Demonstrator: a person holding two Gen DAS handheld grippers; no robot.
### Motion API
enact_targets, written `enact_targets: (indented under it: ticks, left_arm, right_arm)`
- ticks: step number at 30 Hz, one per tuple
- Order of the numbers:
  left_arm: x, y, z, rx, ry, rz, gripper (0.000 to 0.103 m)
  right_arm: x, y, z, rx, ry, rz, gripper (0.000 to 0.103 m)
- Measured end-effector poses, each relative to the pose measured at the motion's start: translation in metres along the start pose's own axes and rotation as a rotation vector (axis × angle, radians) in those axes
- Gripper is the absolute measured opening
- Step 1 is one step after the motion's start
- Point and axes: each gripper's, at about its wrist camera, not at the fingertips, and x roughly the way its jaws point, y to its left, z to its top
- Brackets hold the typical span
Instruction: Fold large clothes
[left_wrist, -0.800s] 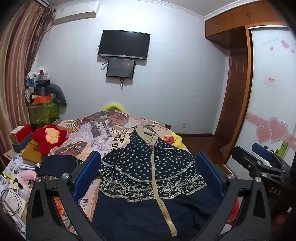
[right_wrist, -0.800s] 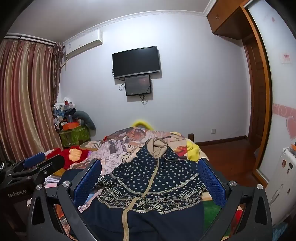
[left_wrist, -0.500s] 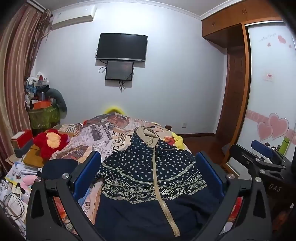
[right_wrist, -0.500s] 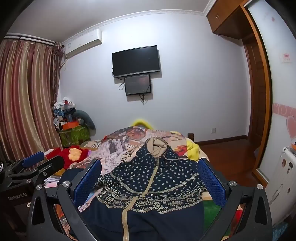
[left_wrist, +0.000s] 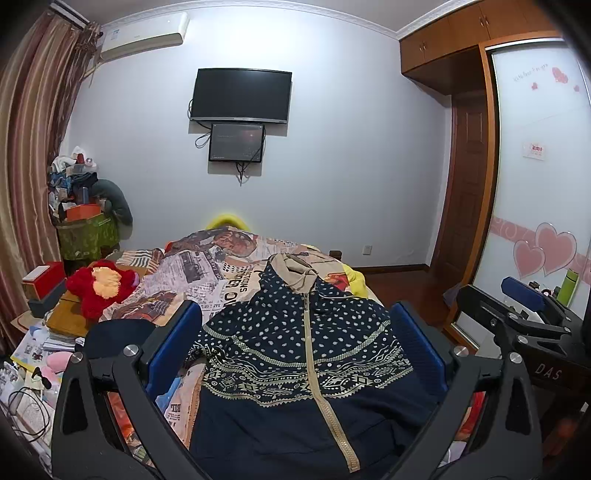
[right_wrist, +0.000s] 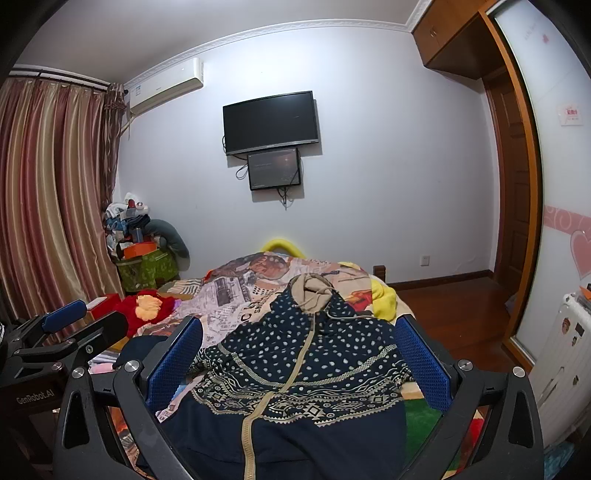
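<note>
A navy zip hoodie (left_wrist: 295, 354) with white dots, a beige patterned band and a beige hood lies front up on the bed, hood pointing away; it also shows in the right wrist view (right_wrist: 299, 369). My left gripper (left_wrist: 295, 321) is open and empty, held above the hoodie's lower half. My right gripper (right_wrist: 299, 332) is open and empty, also above the lower half. Each gripper shows at the edge of the other's view: the right one (left_wrist: 524, 314) and the left one (right_wrist: 66, 325).
The bed has a newspaper-print cover (left_wrist: 207, 273). A red plush toy (left_wrist: 99, 284) and cluttered boxes lie at the left. A yellow blanket (right_wrist: 384, 295) sits at the right edge. A wardrobe (left_wrist: 535, 184) and wooden floor are at the right.
The left gripper's view has tilted up slightly. The hoodie has not moved and both grippers stay open.
</note>
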Motion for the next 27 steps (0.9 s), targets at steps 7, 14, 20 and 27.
enact_targets:
  ticks: [7, 14, 20, 27]
  left_arm:
    - [0.0004, -0.0025, -0.0003, 0.006, -0.005, 0.000, 0.103]
    - [0.0004, -0.0033, -0.0004, 0.007, -0.005, -0.002, 0.103]
    - [0.0003, -0.0038, -0.0006, 0.011, -0.007, -0.002, 0.103]
    - [0.0009, -0.0043, -0.0006, 0.011, -0.010, -0.002, 0.103]
  right_arm:
    - [-0.0003, 0.0000, 0.0002, 0.000, 0.001, -0.001, 0.103]
    - [-0.0015, -0.0006, 0.0013, 0.000, 0.000, -0.001, 0.103]
    - [-0.0019, -0.0004, 0.0012, 0.000, 0.000, -0.001, 0.103]
    - [-0.0018, -0.0004, 0.0010, -0.001, -0.002, -0.001, 0.103]
